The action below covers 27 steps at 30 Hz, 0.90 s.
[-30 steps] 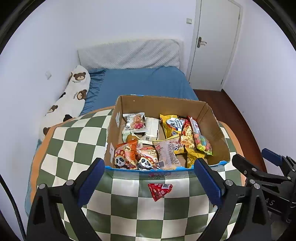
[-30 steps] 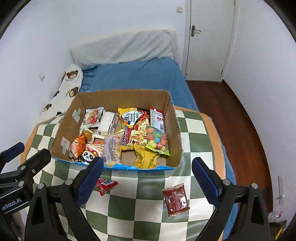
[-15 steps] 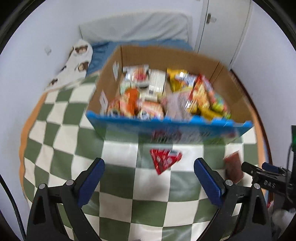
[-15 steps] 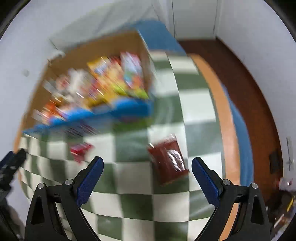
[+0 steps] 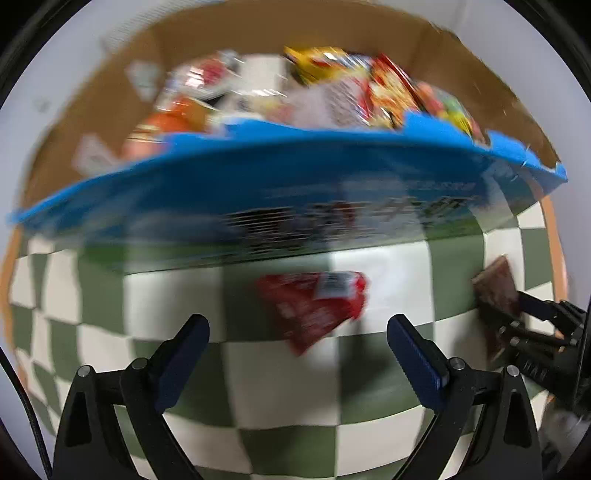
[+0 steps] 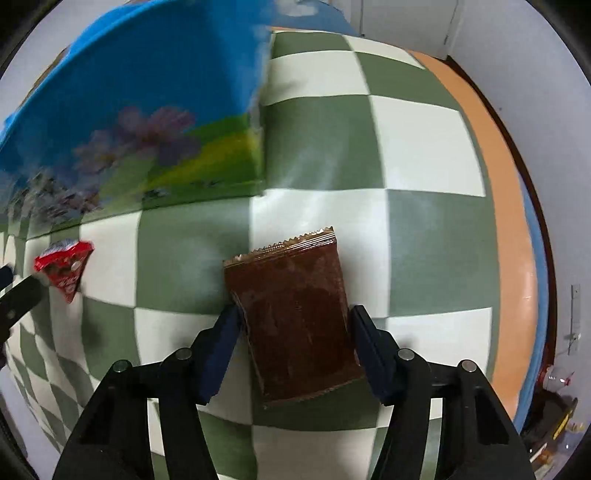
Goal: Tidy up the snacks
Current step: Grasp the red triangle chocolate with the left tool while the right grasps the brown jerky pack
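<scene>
On checkered cloth | left claw (image 5: pixel 298 339) wide, red packet (image 5: pixel 314 308) blurred | right claw (image 6: pixel 293 328) straddling brown packet (image 6: pixel 295 314), grip unclear

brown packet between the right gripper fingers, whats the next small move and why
Probably close the right gripper on the brown packet. Its fingers already sit on either side of the packet, which lies flat on the checkered cloth, with slight gaps left. Once gripped, it could go into the snack box.

White walls (image 6: pixel 554 55); wooden floor (image 6: pixel 532 173); checkered cloth (image 6: pixel 424 147); white door (image 6: pixel 406 18).
</scene>
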Tool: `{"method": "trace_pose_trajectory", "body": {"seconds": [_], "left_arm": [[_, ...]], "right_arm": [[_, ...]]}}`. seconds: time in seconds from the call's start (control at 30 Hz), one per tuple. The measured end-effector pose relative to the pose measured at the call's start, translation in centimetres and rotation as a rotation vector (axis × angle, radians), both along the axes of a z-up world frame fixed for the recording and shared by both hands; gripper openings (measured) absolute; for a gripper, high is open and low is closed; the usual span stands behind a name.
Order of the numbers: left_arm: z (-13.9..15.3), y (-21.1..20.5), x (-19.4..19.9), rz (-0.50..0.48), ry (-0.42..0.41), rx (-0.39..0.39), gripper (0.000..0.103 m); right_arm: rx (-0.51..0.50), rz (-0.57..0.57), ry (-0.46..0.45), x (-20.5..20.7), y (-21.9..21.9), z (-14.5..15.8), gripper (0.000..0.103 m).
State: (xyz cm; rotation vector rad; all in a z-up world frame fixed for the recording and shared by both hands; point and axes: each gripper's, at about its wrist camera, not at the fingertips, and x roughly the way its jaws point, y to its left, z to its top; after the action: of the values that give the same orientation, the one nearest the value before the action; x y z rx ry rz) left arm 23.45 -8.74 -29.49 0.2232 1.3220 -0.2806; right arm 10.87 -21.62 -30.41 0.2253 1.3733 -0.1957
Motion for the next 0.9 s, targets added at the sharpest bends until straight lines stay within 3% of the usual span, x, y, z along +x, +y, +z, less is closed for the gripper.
{"method": "trace_pose_trajectory", "body": {"seconds": [0.07,0.1,0.13,0.17,0.23,0.37,0.6,0.77,0.9], "left_arm": [[-0.9,-0.9,0.7,-0.014,0.025,-0.003,0.097],[-1.3,-1.2,1.0,-0.015,0.035,-0.013,0.086],[-1.6,-1.3,1.1,-0.014,0.043,-0.016,0.065],[-2.1,-1.3,1.2,-0.009,0.071,-0.015,0.055],[-2.5,-1.1,1.0,-0.004,0.094,-0.026,0.047],[-2.7,0.0,-1.6,-0.001,0.124,-0.038,0.046],[-4.4,3.7,-8.0,0.030,0.245,-0.070,0.046],[-6.9,3.5,-8.0,0.005,0.300,-0.046,0.050],[-7.2,3.6,-7.1,0.027,0.298,-0.045,0.050]], "right_arm": [[0.004,0.013,0.000,-0.3,0.4,0.0,0.063],[0.004,0.017,0.001,-0.3,0.5,-0.1,0.063],[0.005,0.018,0.004,-0.4,0.6,-0.3,0.063],[0.010,0.018,0.008,-0.5,0.8,-0.4,0.063],[0.020,0.013,0.015,-0.6,0.8,-0.5,0.062],[0.052,0.016,0.030,-1.1,0.9,-0.6,0.061],[0.126,0.075,0.082,-3.8,3.3,-1.1,0.061],[0.159,0.111,0.128,-5.4,5.2,-2.4,0.062],[0.179,0.086,0.158,-4.5,5.7,-3.5,0.070]]}}
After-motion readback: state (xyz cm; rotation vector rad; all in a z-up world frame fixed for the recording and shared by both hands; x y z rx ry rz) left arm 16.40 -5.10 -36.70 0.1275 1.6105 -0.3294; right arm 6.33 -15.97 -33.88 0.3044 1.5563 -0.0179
